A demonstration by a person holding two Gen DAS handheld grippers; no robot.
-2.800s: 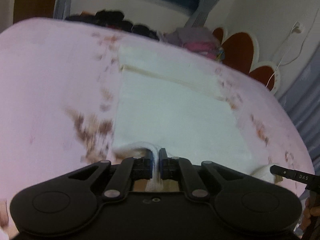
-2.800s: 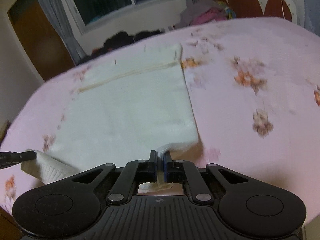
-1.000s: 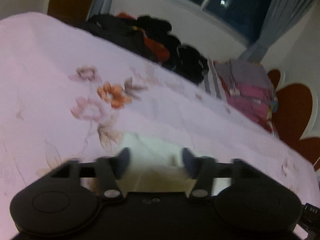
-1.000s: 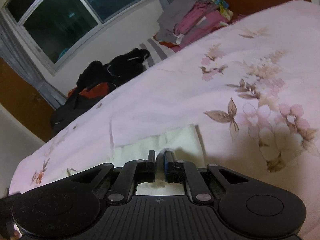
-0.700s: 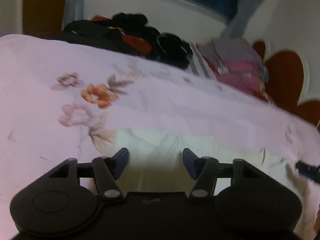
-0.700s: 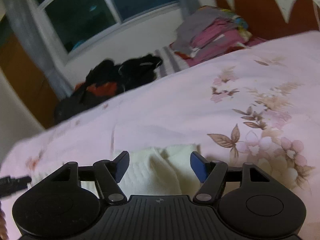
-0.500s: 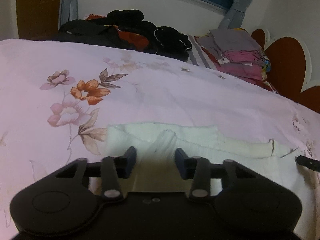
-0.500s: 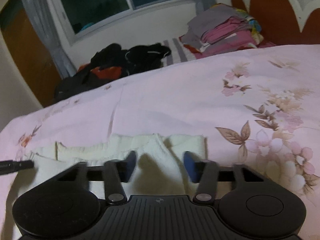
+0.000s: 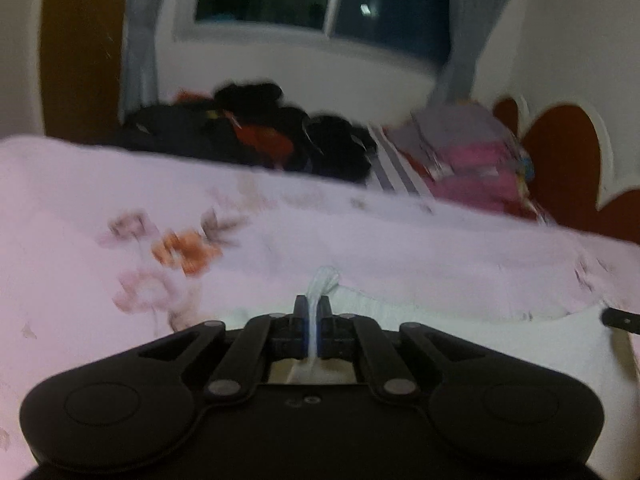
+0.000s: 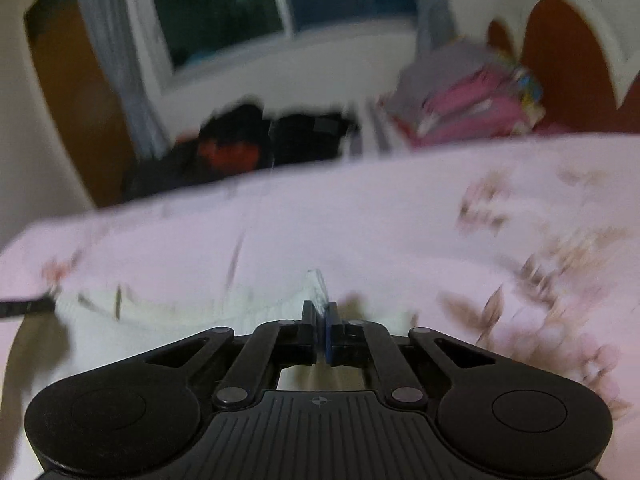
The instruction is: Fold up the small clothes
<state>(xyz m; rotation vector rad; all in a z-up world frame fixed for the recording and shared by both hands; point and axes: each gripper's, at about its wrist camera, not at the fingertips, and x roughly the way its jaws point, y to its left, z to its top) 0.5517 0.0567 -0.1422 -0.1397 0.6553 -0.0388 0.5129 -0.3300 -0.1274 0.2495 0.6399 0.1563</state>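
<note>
dark window (image 9: 320, 4) | grey curtains (image 9: 460, 68) | white wall (image 9: 568, 36) | floral pink bedspread (image 9: 360, 248)

Garment (image 9: 460, 344): soft cream knit cloth. Bedsheet (image 9: 360, 240): matt pink floral fabric.

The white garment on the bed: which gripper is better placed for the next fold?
Neither clearly: left gripper and right gripper each pinch the white garment's far edge, so both should probably move together.

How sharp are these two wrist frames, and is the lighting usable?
Left wrist view: dim indoor light, motion-smeared bedsheet flowers, left gripper crisp on the cream garment. Right wrist view: heavier smear, right gripper sharp, window dark.
</note>
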